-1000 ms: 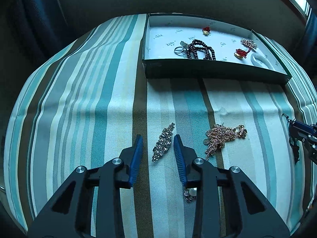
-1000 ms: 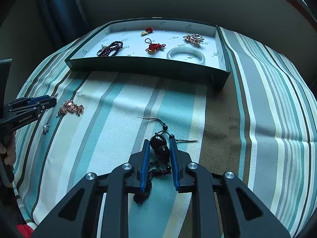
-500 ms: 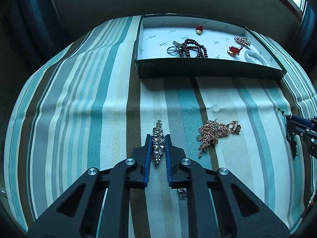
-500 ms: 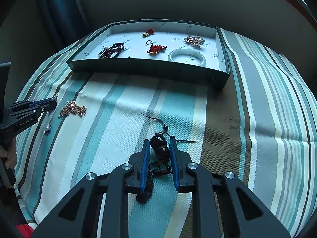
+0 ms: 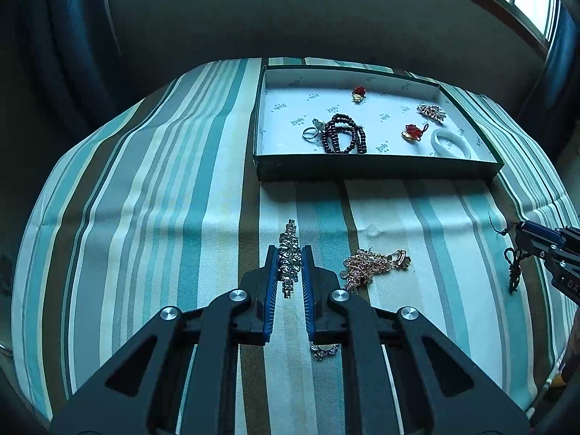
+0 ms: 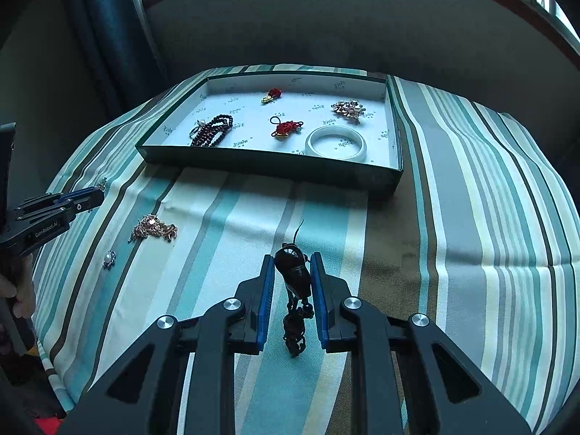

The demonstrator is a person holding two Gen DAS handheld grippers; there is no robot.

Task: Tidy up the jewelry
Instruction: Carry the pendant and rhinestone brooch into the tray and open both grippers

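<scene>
My left gripper (image 5: 289,249) is shut on a long rhinestone brooch (image 5: 290,232) and holds it just above the striped cloth. In the right wrist view my right gripper (image 6: 291,256) is shut on a dark pendant (image 6: 295,275), whose knotted cord hangs below the fingers. From the left wrist view the right gripper (image 5: 525,230) shows at the right edge with the cord (image 5: 513,275) dangling. The left gripper (image 6: 96,192) appears at the left edge of the right wrist view. A green tray (image 5: 362,174) with a white floor lies farther back.
A rose-gold chain pile (image 5: 369,264) and a small pearl piece (image 5: 324,349) lie on the cloth. The tray holds a dark bead bracelet (image 5: 344,137), a ring (image 5: 311,133), two red knots, a white bangle (image 5: 451,143) and a brooch (image 5: 431,111). A hand (image 6: 18,297) holds the left gripper.
The left gripper's jaws closed on the rhinestone brooch, turning it upright between them. Both grippers then rose, lifting the brooch and the dark pendant off the cloth.
</scene>
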